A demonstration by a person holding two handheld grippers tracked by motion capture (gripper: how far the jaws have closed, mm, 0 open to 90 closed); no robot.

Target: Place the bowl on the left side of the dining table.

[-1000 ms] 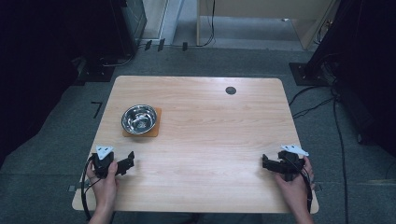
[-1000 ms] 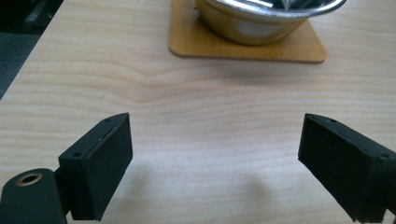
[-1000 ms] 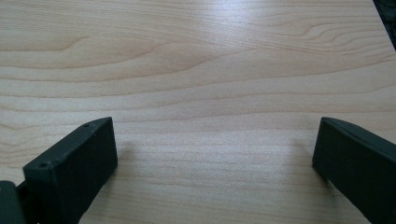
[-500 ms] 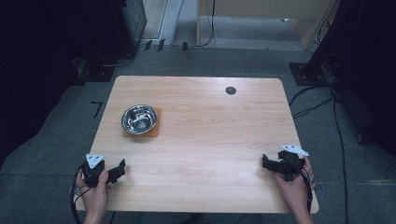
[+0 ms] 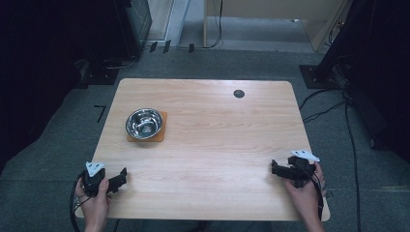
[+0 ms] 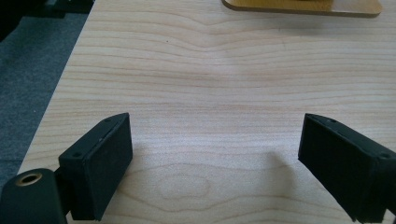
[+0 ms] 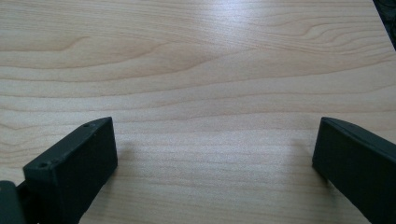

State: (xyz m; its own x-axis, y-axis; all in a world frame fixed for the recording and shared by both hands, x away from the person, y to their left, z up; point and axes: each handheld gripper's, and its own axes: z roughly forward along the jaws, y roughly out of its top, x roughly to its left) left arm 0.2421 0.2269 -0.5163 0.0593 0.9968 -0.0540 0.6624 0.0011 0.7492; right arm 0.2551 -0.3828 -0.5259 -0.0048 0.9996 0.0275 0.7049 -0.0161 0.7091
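Left gripper (image 5: 116,180) pulled back toward table (image 5: 217,145) corner; right gripper (image 5: 280,170) unmoved.

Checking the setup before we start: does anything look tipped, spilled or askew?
Nothing stands out. The bowl sits upright on its mat, the table shows no spill, and both grippers are open.

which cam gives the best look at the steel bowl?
High view: the steel bowl sits whole on its orange mat, rim and inside visible. Left gripper view catches the mat's near edge at the top; right gripper view looks at bare table.
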